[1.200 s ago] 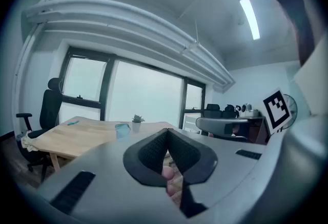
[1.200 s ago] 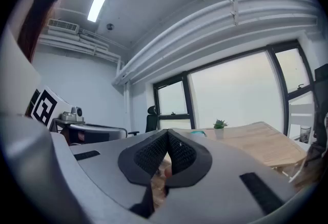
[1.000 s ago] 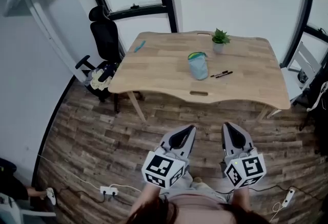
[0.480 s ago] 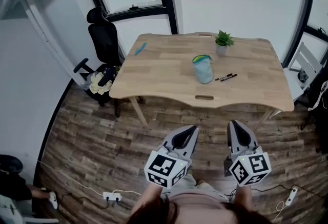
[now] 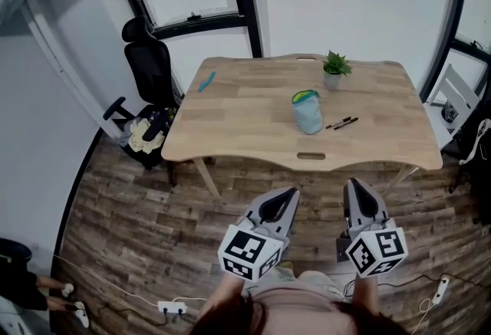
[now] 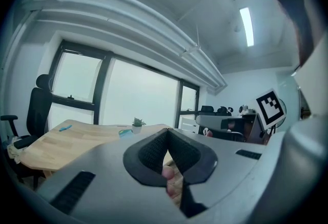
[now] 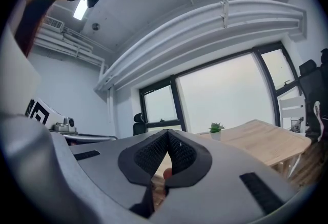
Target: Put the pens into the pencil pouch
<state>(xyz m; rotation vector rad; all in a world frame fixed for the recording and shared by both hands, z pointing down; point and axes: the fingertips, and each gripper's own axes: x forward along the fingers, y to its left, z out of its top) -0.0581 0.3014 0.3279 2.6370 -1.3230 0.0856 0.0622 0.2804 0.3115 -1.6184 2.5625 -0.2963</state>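
At the upper left of the head view, a black office chair (image 5: pixel 149 65) stands by the window, just beside the left end of the light wooden desk (image 5: pixel 245 123). A small blue thing (image 5: pixel 206 81) lies near the desk's far left corner, too small to tell what it is. Near the middle of the desk stands the light blue soft pencil pouch with a green rim (image 5: pixel 308 111), upright with its mouth facing up. Just to the right of it lie the two black pens (image 5: pixel 342 123), side by side on the desk, near the pouch but not touching it. Behind them, close to the far edge, sits a small green plant in a grey pot (image 5: pixel 334 69). At the bottom of the frame, over the brown wooden floor (image 5: pixel 153 203), the left gripper (image 5: pixel 285 195) and the right gripper (image 5: pixel 357 188) point toward the desk and are well apart from it. In the left gripper view its two black jaws are pressed tight together and hold nothing. In the right gripper view the jaws are also pressed together and hold nothing.
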